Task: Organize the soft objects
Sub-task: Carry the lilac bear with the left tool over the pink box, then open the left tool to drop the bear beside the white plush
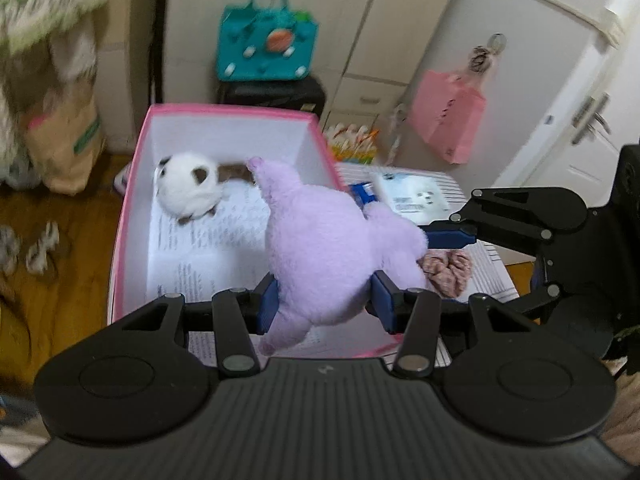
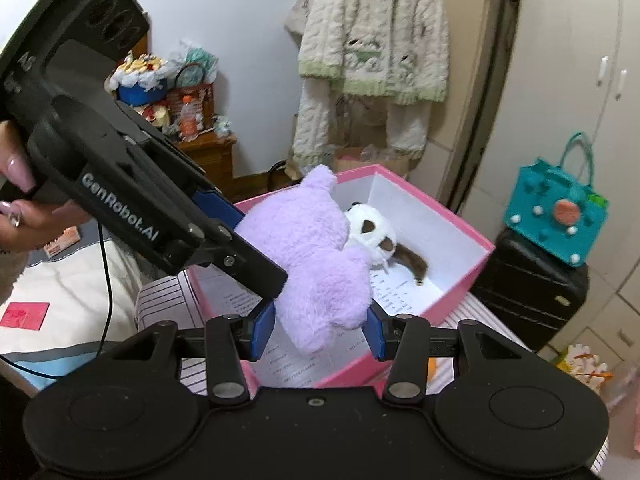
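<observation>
Both tools, left tool (image 1: pixel 324 304) and right tool (image 2: pixel 320 330), clamp the purple plush toy (image 1: pixel 324 248) part-open, holding it over the pink box (image 1: pixel 132 184), where a white plush (image 1: pixel 188 188) lies. Step: placing. Next, probably: lower inside, release both.

The pink box (image 1: pixel 132 184) is open on top. Its near half has bare paper (image 1: pixel 208 256) on the floor, so there is room there. The white toy (image 1: pixel 188 188) fills the far left corner. The purple toy (image 1: pixel 328 256) hangs over the right side and blocks it.
</observation>
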{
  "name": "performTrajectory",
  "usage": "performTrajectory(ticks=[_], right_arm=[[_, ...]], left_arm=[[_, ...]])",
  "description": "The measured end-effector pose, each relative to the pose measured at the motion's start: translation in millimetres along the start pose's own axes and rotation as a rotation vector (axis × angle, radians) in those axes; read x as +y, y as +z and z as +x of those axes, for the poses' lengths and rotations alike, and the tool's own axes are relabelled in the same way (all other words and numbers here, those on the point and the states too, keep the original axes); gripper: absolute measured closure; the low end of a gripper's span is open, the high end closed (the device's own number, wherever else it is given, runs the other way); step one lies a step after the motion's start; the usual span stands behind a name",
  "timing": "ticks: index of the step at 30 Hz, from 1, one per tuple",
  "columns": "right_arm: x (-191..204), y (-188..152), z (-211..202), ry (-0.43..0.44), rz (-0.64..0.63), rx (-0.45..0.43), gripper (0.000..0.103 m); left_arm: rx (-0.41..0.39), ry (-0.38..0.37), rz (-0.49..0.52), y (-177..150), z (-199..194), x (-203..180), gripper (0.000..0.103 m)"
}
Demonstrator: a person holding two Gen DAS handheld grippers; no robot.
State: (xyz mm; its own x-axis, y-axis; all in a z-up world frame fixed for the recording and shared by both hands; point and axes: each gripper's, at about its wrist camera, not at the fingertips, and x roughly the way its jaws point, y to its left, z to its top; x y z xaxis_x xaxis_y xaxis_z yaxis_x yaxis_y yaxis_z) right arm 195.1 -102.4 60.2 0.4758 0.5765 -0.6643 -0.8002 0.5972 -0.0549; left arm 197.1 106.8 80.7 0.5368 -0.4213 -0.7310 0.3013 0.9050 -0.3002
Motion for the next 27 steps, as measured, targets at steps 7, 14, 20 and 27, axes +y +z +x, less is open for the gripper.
performTrajectory(ticks=[7,14,20,27], right_arm=[[-17.7,20.0,55.7,0.005,-0.051,0.074,0.051],[-40.6,32.9,93.9,0.098,-0.066,0.162,0.052],[-39.2,27.4,107.5,0.137,-0.094,0.189,0.054],[-56.8,36.2,123.7,0.14,-0.078,0.208,0.057]], left_arm=[[0.149,0.069,-0.063,39.7,46.5,38.4,0.056],[0.249,0.107,-0.149,57.1,79.9,71.0,0.056],[0.256,0.176,-0.105,48.1,89.8,68.5,0.056],[0.272,0.196,-0.113,61.9,98.3,75.9,0.056]])
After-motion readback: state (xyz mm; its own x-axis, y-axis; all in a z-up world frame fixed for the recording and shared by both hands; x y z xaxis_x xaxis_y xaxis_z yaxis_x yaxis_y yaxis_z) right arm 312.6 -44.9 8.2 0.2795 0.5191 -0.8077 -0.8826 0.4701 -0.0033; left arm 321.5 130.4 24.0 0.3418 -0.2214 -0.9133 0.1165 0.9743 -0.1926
